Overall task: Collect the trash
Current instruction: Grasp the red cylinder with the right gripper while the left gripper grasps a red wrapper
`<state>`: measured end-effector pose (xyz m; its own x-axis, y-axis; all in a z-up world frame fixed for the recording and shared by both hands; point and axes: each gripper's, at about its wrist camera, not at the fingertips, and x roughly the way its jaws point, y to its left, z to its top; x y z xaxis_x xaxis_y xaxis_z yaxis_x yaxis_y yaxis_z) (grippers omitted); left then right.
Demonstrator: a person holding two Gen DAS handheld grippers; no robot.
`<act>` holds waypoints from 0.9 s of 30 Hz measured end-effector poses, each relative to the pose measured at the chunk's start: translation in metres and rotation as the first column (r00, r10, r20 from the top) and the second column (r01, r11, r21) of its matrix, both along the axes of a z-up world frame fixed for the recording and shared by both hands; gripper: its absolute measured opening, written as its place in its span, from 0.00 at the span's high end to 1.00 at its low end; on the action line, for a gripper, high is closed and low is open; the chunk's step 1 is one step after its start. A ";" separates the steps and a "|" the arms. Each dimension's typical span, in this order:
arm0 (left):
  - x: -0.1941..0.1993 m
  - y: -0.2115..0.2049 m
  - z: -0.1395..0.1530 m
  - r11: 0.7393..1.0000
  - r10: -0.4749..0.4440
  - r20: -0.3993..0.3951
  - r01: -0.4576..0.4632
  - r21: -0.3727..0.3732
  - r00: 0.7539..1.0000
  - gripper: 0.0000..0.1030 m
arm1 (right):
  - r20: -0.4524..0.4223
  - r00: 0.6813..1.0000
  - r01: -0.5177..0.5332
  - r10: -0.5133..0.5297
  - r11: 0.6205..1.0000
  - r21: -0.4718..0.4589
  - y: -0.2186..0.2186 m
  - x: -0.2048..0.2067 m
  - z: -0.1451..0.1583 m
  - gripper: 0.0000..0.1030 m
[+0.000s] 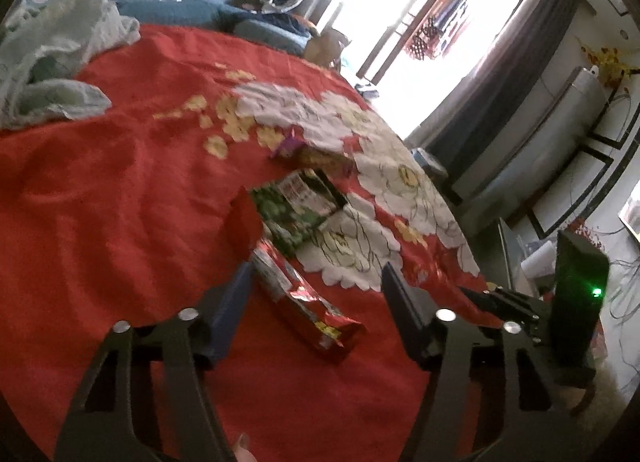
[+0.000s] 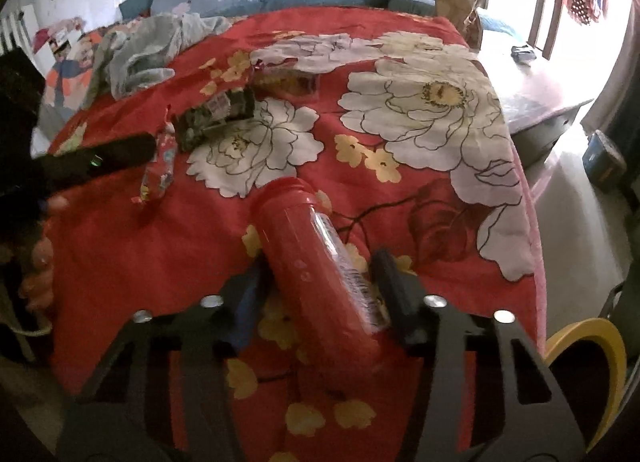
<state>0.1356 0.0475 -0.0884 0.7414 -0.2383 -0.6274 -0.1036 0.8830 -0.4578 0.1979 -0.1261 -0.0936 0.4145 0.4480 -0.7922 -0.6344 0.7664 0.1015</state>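
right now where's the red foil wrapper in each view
Left wrist: the red foil wrapper lies low in the centre, between the left tool's fingers, on the red cover.
Right wrist: it lies at mid-left, beside the black tool.
Shared landmark: the green packet, just beyond the wrapper in both.

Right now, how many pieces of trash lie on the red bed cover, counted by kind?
Bottle: 1
Packets: 3 (red packet, green packet, brown packet)
Total: 4
The purple scrap beside the brown packet is too blurred to count as separate.
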 end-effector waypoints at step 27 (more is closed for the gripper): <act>-0.016 0.004 0.012 1.000 -0.021 0.034 0.021 0.000 0.999 0.84 | -0.026 0.996 0.085 -0.082 0.986 0.144 -0.011 -0.051 0.019 0.73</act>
<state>0.1196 0.0518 -0.0761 0.7569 -0.2544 -0.6020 -0.0690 0.8848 -0.4608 0.1472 -0.1370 -0.0744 0.4400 0.5235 -0.7297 -0.5657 0.7926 0.2275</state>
